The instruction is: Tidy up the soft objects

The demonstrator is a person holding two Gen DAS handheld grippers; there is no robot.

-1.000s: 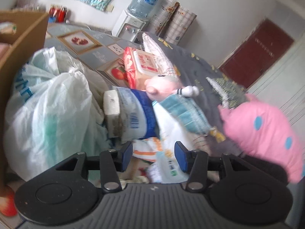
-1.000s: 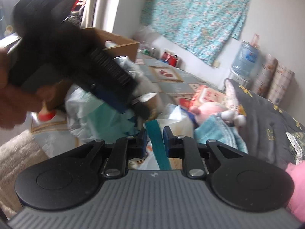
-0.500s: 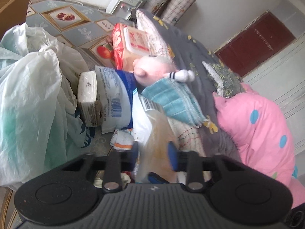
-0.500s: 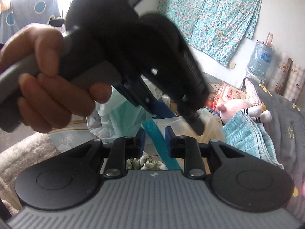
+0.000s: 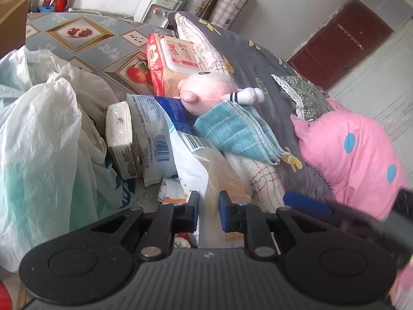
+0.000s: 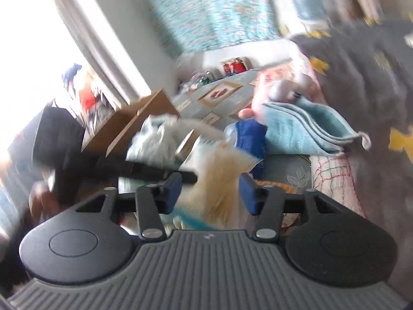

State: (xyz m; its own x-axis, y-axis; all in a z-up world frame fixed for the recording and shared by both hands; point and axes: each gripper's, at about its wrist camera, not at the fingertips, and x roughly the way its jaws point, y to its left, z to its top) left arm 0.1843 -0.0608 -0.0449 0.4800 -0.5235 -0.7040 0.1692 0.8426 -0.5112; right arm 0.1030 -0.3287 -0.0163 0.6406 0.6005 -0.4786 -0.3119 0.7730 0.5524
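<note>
Left wrist alone: left gripper (image 5: 208, 213) pinching clear plastic bag (image 5: 219, 165); right wrist alone: right gripper (image 6: 210, 192) apart, newly widened.

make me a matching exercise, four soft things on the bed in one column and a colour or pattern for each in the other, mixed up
Things:
1. folded towel
2. spotted pillow
3. plush toy
4. quilt

Looks:
A. dark grey with yellow shapes
B. pale pink with a striped arm
C. teal checks
D. bright pink with blue dots

Pairs: 1-C, 2-D, 3-B, 4-A
</note>
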